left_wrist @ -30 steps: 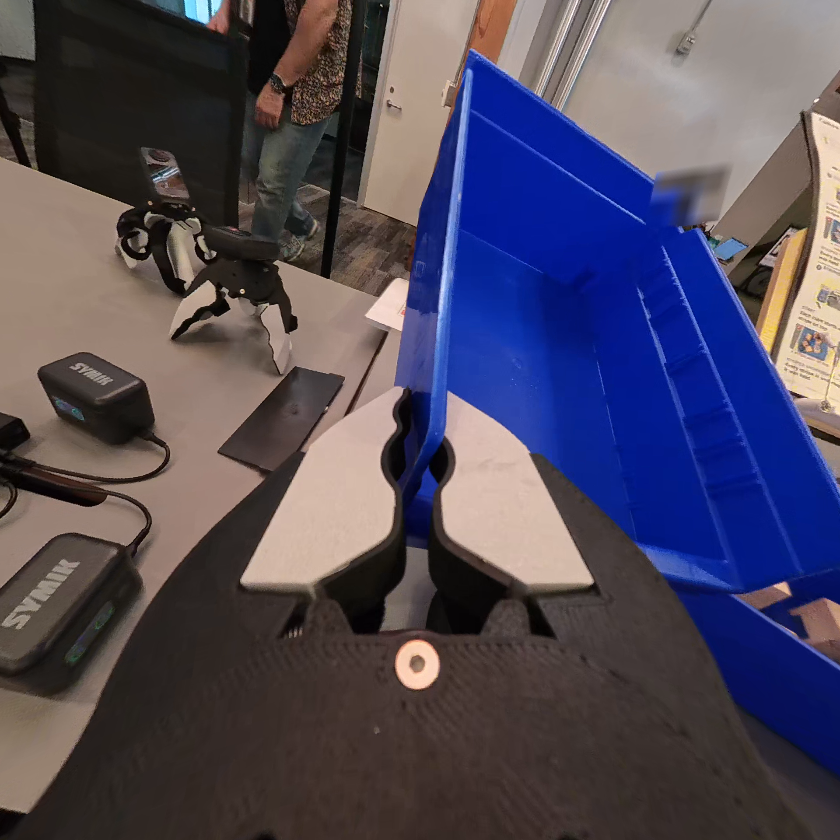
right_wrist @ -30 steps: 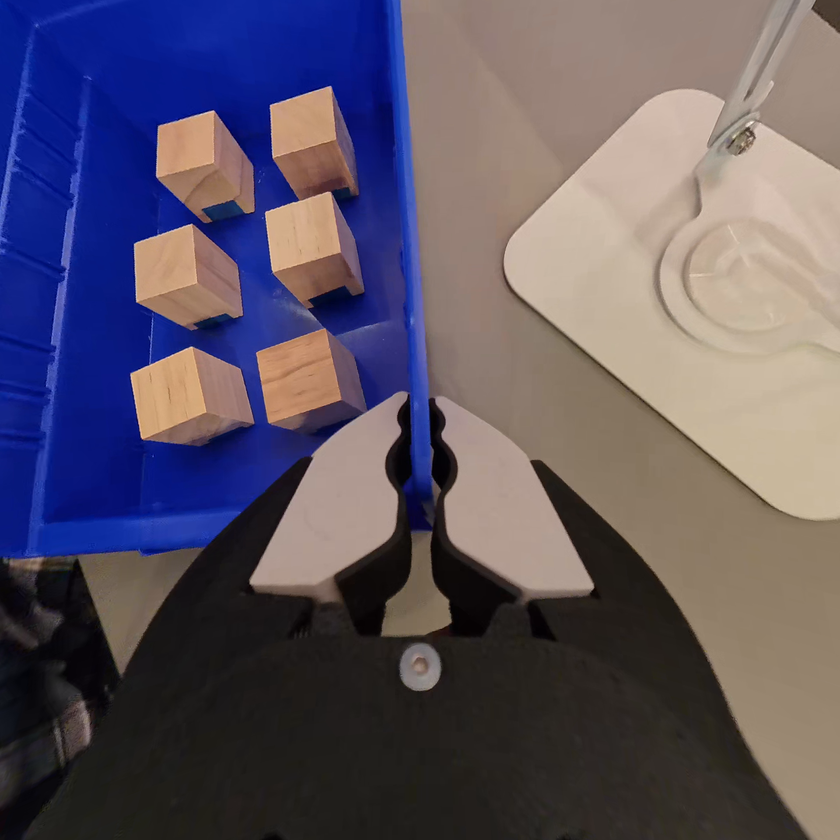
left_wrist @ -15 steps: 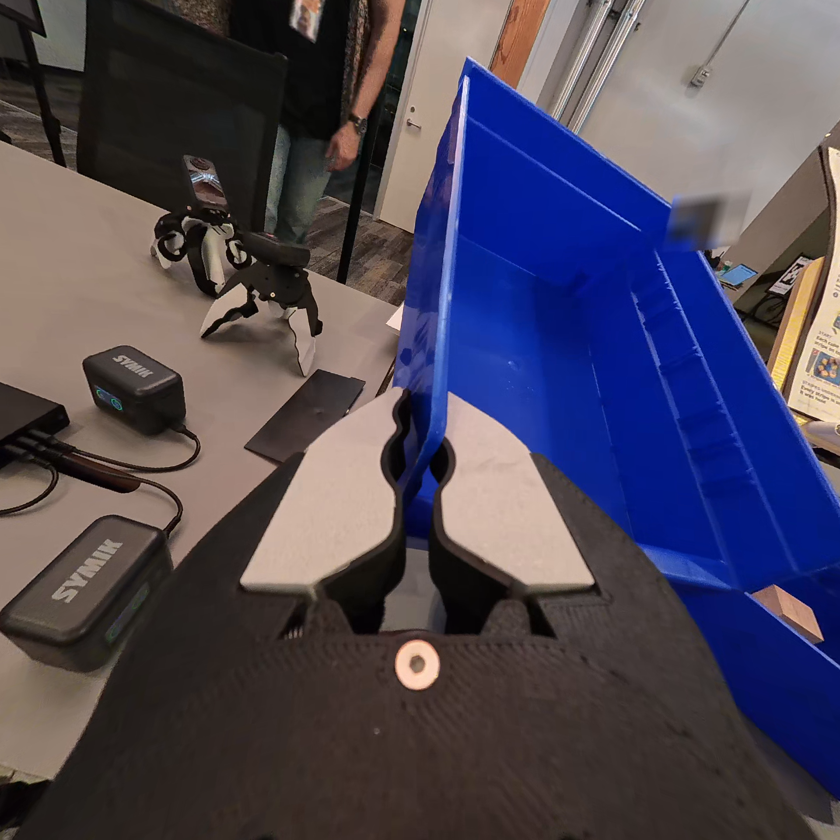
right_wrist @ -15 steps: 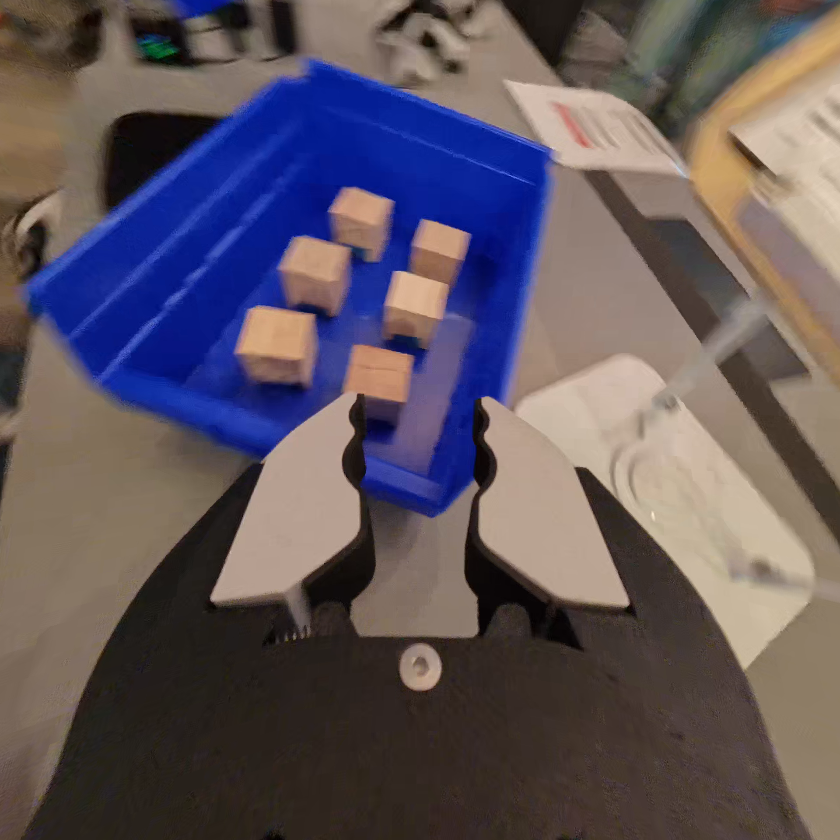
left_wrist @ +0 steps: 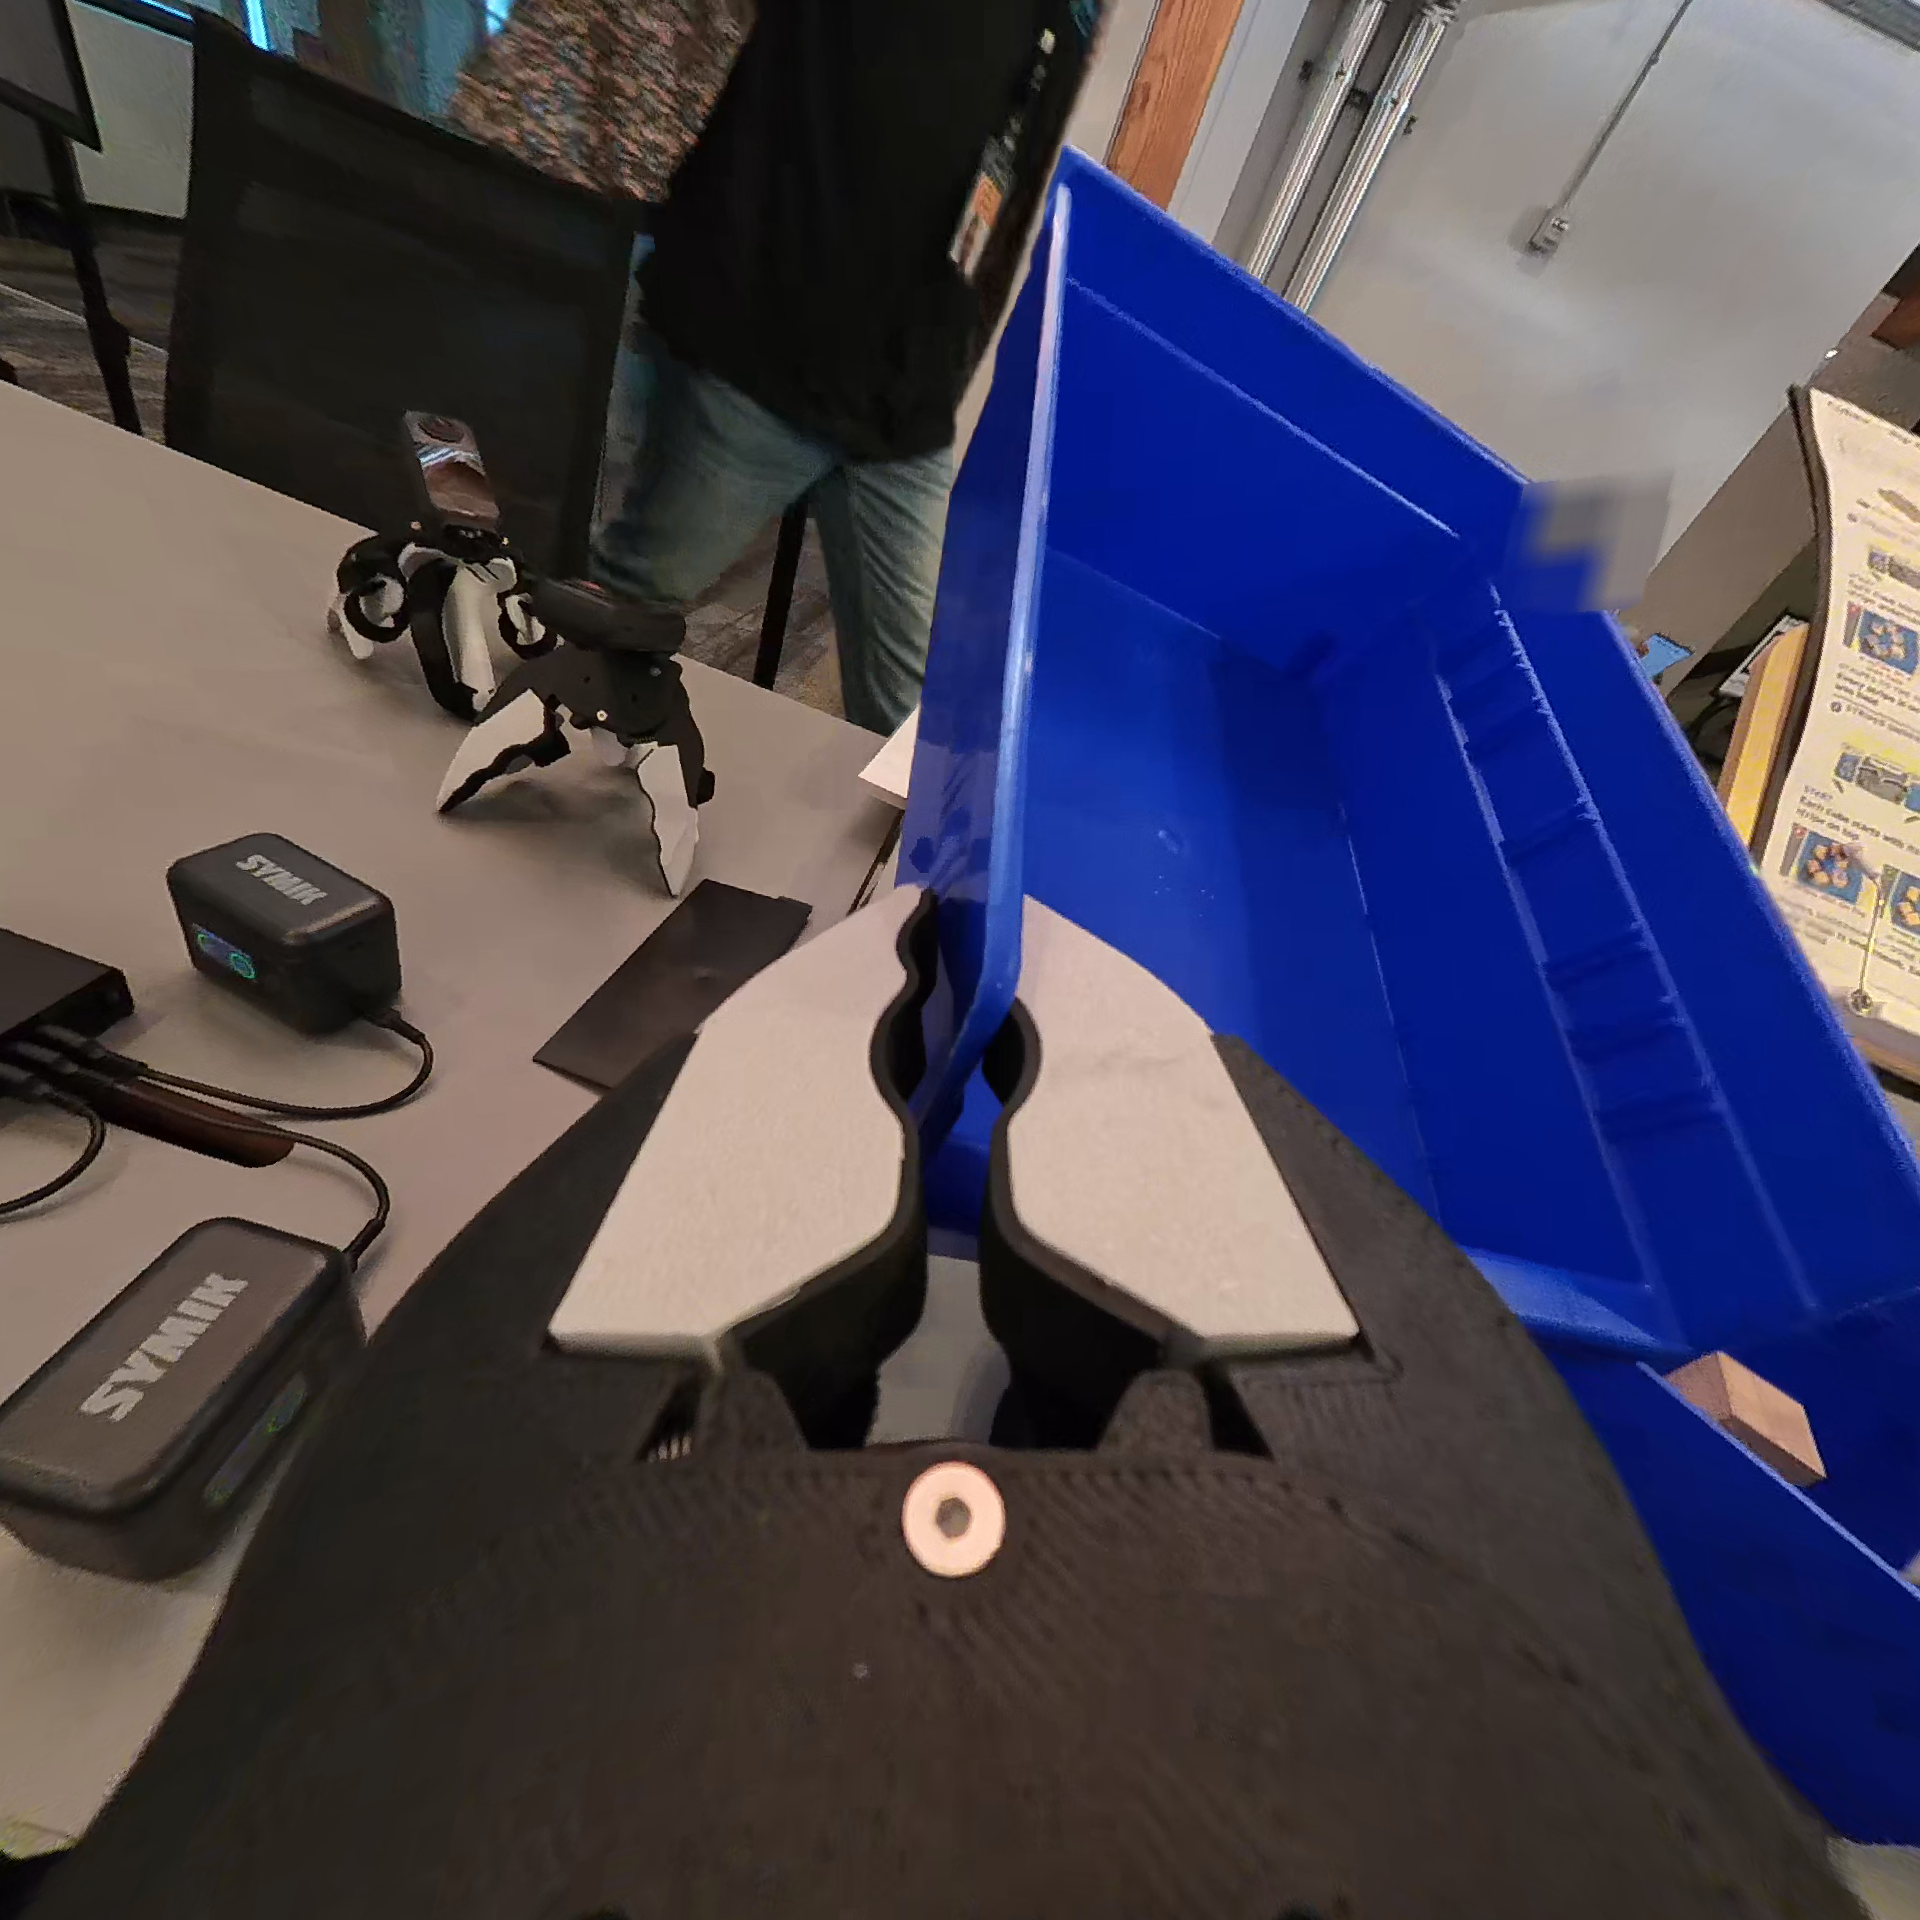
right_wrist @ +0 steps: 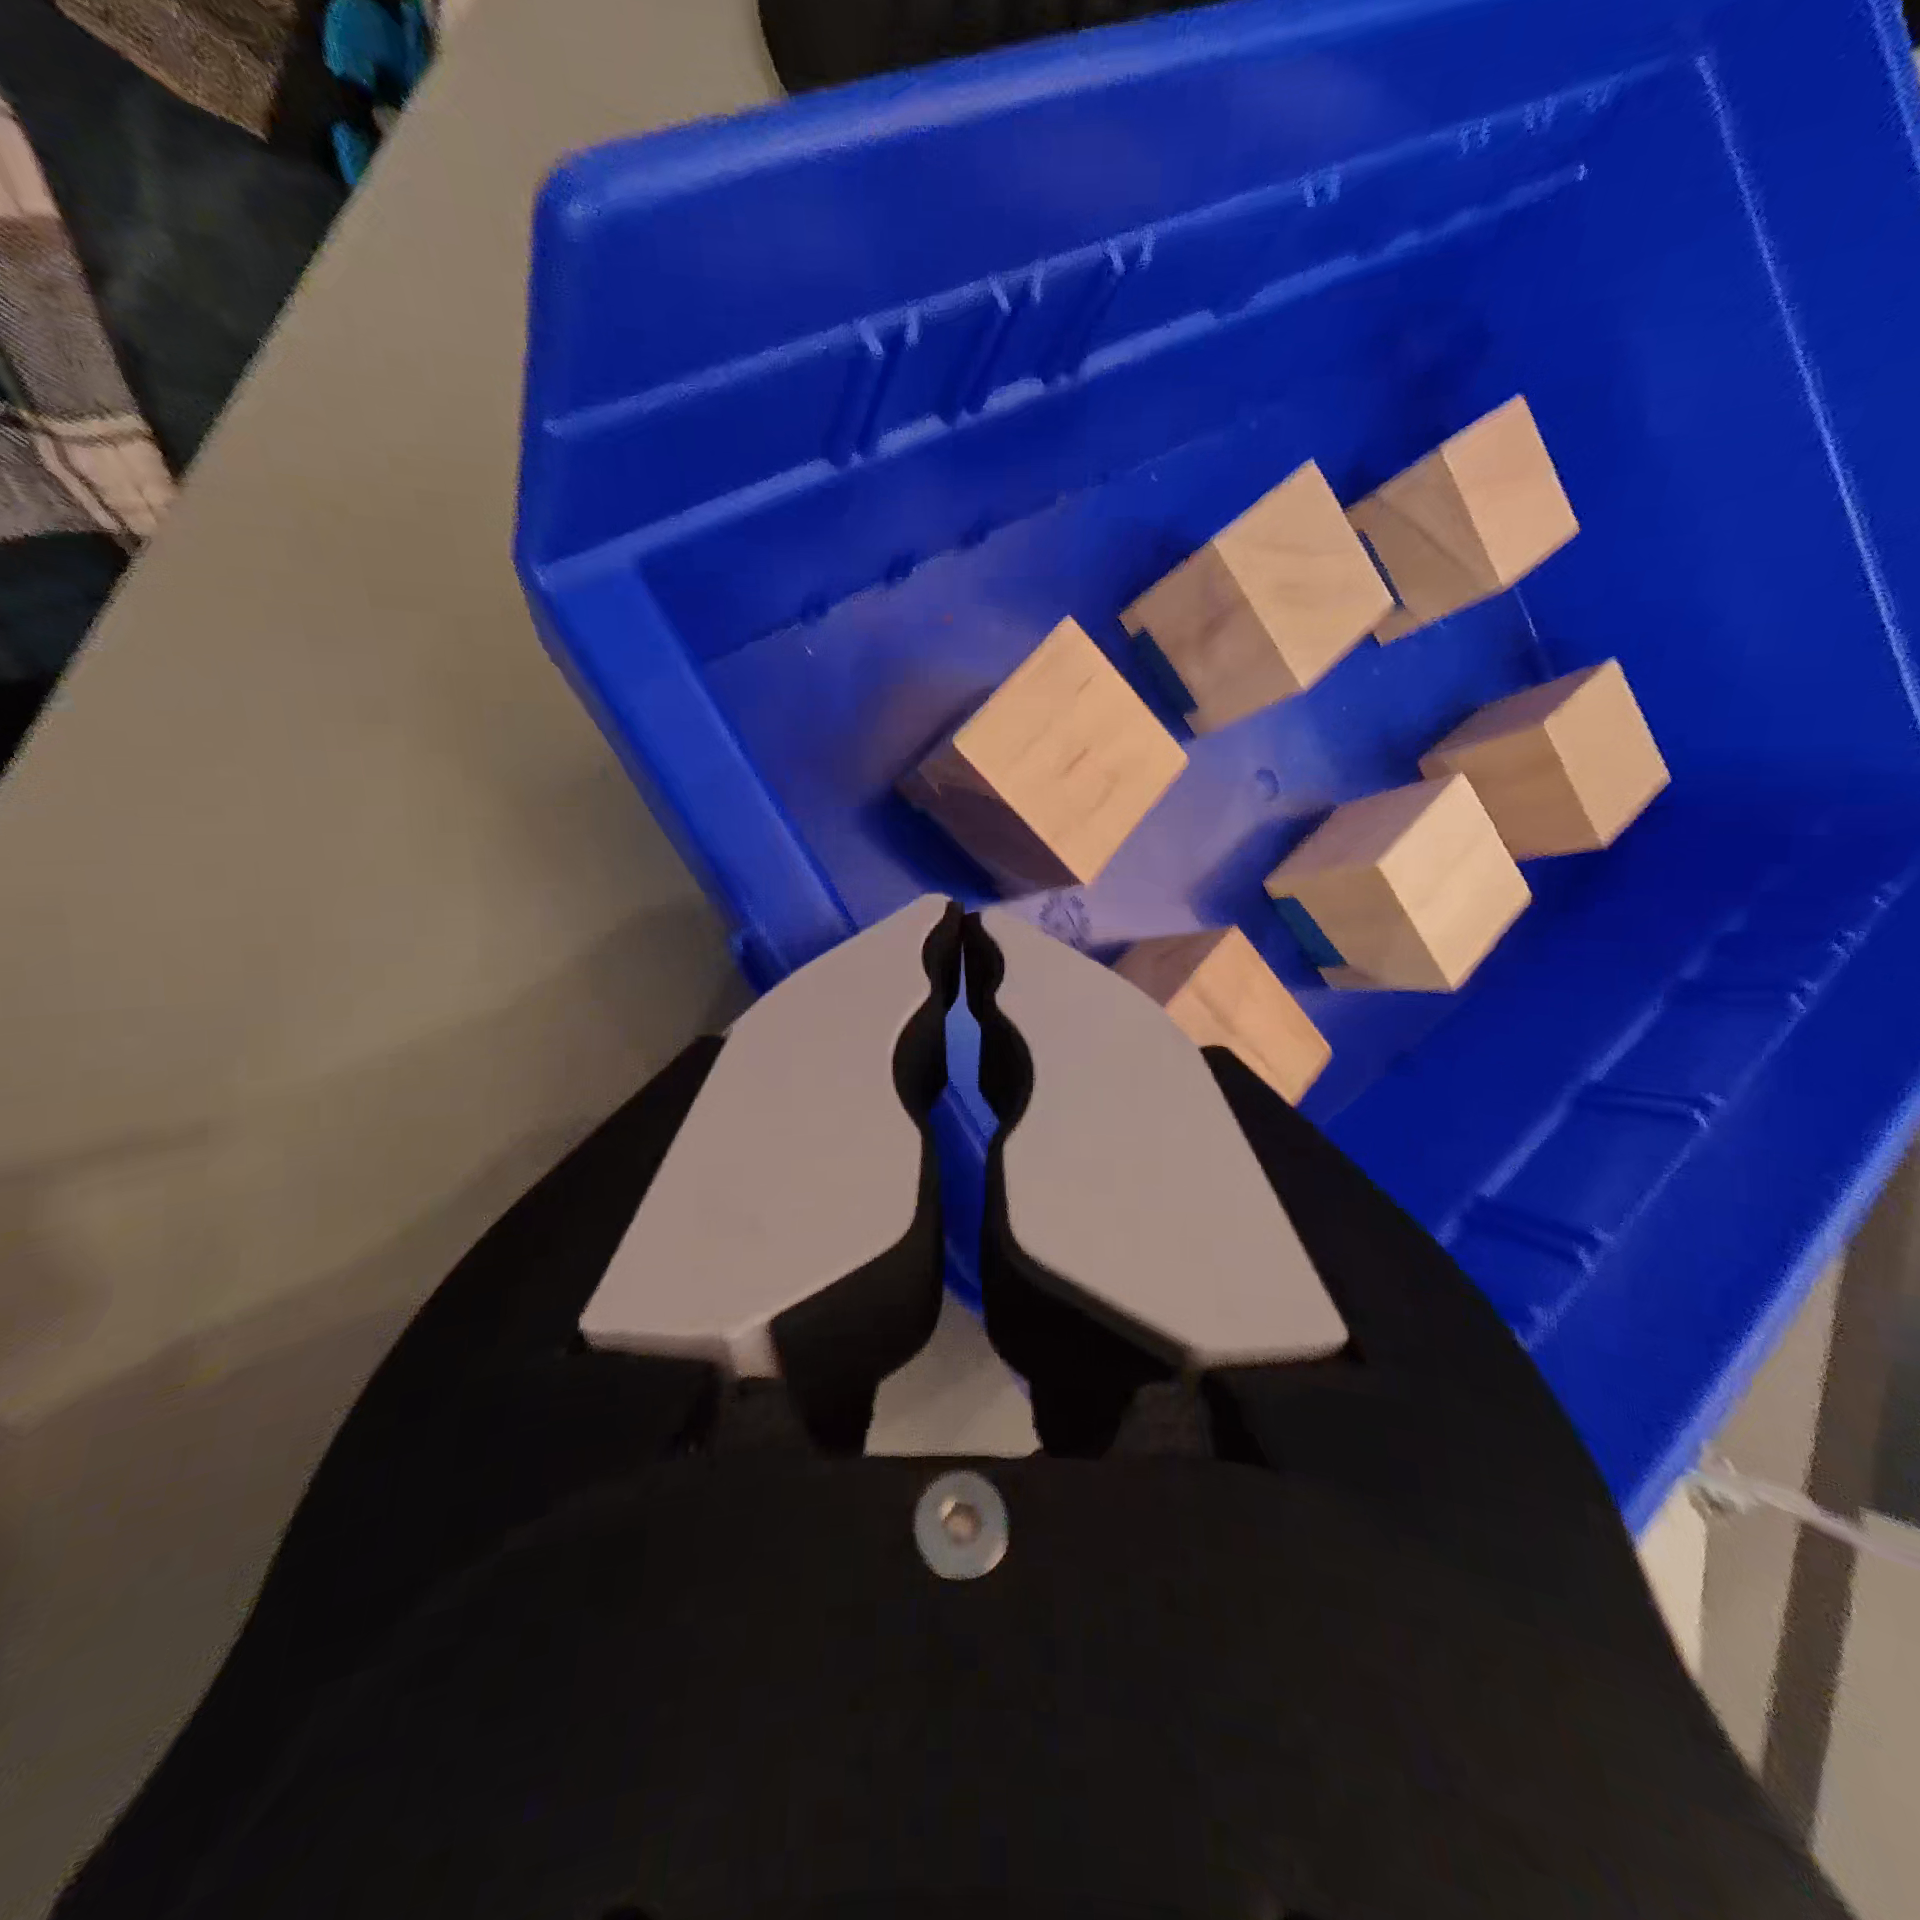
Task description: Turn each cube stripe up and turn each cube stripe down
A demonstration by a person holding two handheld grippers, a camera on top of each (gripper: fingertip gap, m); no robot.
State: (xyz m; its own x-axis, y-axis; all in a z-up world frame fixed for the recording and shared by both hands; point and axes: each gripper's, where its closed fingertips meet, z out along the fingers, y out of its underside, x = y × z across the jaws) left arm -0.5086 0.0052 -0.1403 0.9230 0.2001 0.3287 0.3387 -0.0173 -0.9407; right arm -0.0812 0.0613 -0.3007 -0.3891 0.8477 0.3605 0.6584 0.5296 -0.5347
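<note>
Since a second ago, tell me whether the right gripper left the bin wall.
Yes. The right gripper, then clamped on the blue bin's wall, now hangs shut above its corner.

Left gripper (left_wrist: 961, 997) clamped on the side wall of the blue bin (left_wrist: 1299, 790), pads pressed against it. Right gripper (right_wrist: 958, 935) above the bin's near corner, fingertips together on nothing.
</note>
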